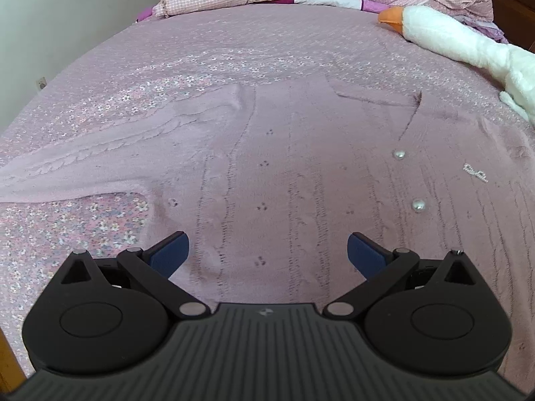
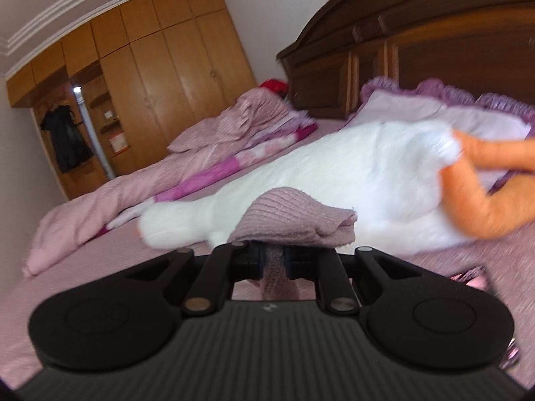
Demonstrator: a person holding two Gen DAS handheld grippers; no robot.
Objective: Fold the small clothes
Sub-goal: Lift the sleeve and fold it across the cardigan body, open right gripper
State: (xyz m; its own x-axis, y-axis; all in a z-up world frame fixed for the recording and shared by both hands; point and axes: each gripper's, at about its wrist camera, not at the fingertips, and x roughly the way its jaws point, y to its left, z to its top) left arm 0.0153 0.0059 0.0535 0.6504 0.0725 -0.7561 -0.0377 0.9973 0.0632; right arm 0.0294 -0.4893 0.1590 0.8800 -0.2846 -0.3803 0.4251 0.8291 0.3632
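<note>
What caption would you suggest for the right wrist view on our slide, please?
Right gripper shut on a bunched fold of pink knit cardigan, plush goose lying on the bed behind.

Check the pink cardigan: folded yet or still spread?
Mostly spread: cardigan lies flat on the bed, one sleeve out; right gripper pinches a knit edge.
</note>
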